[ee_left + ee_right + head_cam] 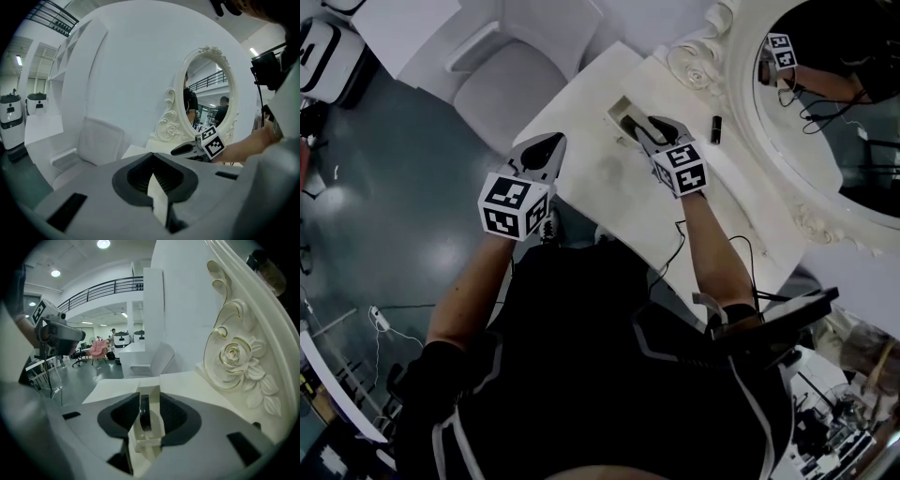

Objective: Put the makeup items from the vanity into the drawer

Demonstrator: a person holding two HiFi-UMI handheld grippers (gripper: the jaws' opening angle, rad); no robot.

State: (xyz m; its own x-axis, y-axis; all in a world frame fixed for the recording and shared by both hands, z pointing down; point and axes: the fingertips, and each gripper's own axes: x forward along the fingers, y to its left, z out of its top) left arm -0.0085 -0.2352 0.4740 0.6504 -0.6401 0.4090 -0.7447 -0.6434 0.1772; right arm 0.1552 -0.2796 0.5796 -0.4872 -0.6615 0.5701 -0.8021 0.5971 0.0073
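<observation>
So the right tool is sitting at the far end of the white vanity table, right over the little open drawer set in the top. In the right gripper view its jaws are spread wide. There's a slim black makeup item standing on edge down in the drawer, between the two pads. Neither pad looks like it's pressing on it, so it's in the drawer and not gripped. You can't really see that item from the head view because the tool covers it.

The left tool hangs just off the near left edge of the table, well apart from the drawer. Going by the left gripper view, its jaws meet at the tips with nothing between them.

One more small black tube lies on the table to the right of the right tool, close to the carved frame of the oval mirror.

A white chair stands on the floor beyond the far left of the table. The right gripper view also shows the rose carving on the mirror frame, close on its right.
</observation>
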